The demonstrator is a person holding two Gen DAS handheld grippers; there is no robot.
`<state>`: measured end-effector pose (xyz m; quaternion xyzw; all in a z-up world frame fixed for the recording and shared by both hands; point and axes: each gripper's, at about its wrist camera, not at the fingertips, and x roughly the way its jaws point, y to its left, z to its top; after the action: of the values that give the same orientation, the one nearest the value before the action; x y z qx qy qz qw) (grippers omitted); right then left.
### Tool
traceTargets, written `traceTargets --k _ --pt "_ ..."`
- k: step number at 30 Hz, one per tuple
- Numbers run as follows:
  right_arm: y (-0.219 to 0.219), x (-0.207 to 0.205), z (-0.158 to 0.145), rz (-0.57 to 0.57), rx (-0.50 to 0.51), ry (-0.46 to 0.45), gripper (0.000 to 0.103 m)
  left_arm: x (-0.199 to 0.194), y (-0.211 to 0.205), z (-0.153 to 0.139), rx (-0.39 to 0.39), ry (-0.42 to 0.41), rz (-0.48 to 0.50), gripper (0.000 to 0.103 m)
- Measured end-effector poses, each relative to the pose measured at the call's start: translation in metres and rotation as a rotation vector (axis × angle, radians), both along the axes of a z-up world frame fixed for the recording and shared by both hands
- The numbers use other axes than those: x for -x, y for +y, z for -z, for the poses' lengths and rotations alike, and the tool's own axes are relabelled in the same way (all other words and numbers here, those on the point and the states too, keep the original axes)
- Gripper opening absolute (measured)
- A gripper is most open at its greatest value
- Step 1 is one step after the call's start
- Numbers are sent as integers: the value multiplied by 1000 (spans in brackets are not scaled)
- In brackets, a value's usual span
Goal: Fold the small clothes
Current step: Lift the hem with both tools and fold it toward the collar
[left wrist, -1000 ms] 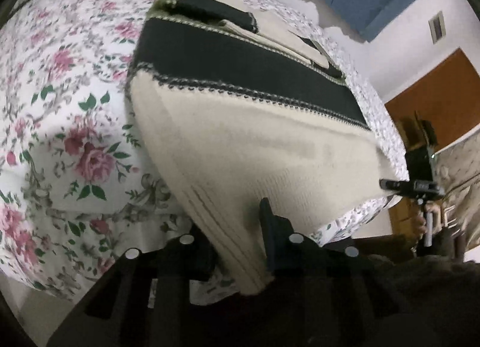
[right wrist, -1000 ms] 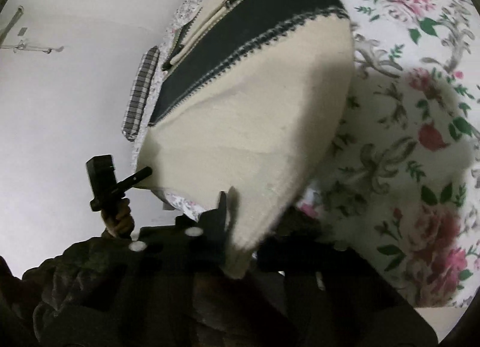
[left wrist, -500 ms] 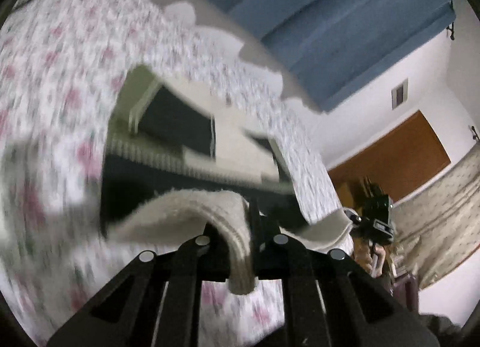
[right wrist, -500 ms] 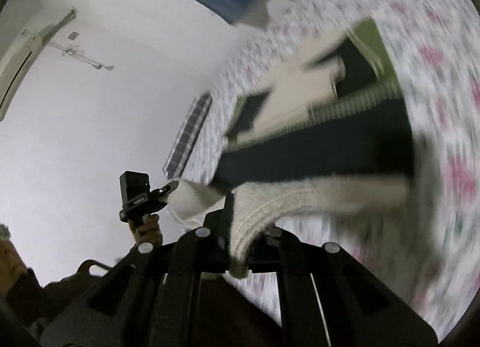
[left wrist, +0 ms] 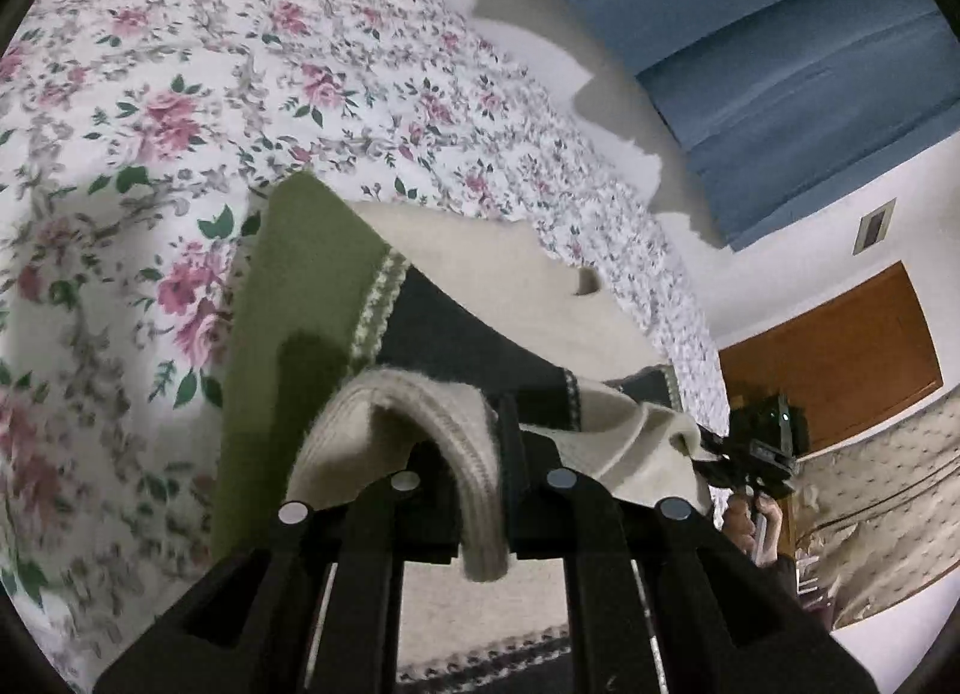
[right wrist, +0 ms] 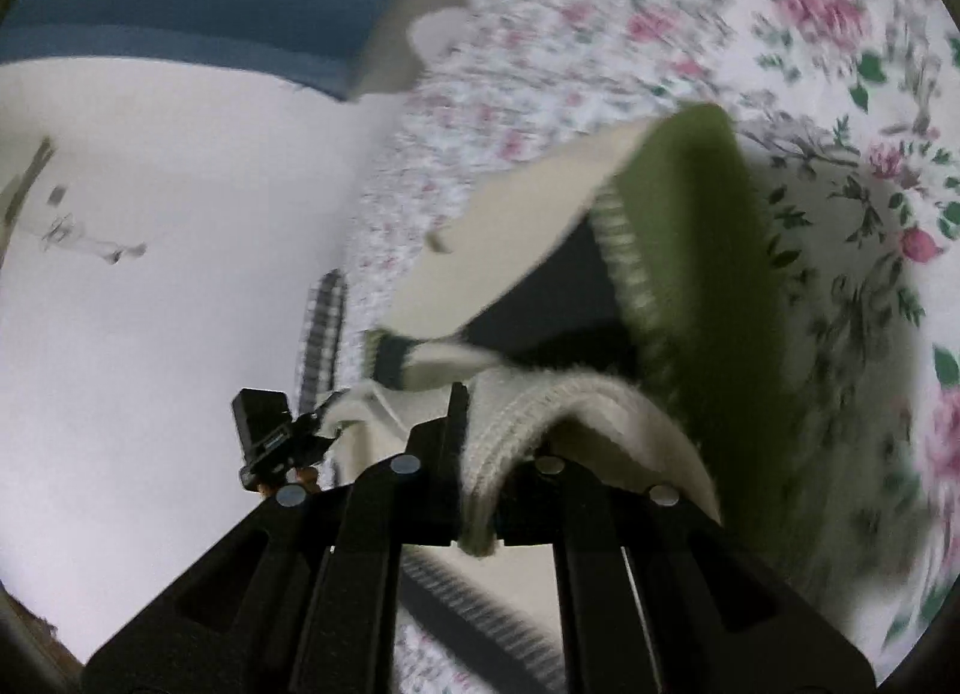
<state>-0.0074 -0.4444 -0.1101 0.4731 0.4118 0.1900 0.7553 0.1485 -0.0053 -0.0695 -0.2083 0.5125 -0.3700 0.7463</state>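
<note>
A knitted sweater [left wrist: 300, 334] with cream, black and green bands lies on the floral bed sheet [left wrist: 180, 93]. Its cream ribbed hem [left wrist: 468, 484] is lifted and doubled over the body. My left gripper [left wrist: 483, 454] is shut on one corner of that hem. In the same view, my right gripper [left wrist: 711, 451] pinches the other corner at the right. In the right wrist view, the right gripper [right wrist: 480, 454] is shut on the hem [right wrist: 510, 424], and the left gripper [right wrist: 321, 424] holds the far corner. The green band [right wrist: 690, 250] is blurred.
The floral sheet [right wrist: 840, 93] spreads far beyond the sweater. A checked cloth [right wrist: 321, 334] lies at the bed's edge. A blue curtain [left wrist: 750, 33], a wooden door [left wrist: 840, 346] and a patterned drape [left wrist: 888, 484] stand beyond the bed.
Both grippers have carried the cream hem up off the bed's near edge and across the sweater toward its green end. The lower part now arches over the black band.
</note>
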Motion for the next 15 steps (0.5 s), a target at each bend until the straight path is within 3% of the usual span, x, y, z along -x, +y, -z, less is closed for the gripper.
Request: traceTargets --k 3,4,5,8,9,10,15 --pt "1 -3 0 -21 11 -11 9 6 1 -14 -9 -40 41 14" --pt "1 -3 -2 -28 12 -17 12 9 2 -18 -8 -51 50 20" --pt "2 -1 -7 -39 18 -32 14 13 6 -25 1 -68 56 31" --pt "1 7 -24 -39 32 -104 35 20 21 -42 16 -148 25 61" --pt "-1 11 -28 -37 34 -124 45 19 25 -47 22 -172 20 62" --pt "-5 14 -30 -31 42 -140 48 17 27 -49 15 -189 15 62" --pt "-24 21 -42 43 123 -172 48 -2 24 -36 -70 -177 24 62"
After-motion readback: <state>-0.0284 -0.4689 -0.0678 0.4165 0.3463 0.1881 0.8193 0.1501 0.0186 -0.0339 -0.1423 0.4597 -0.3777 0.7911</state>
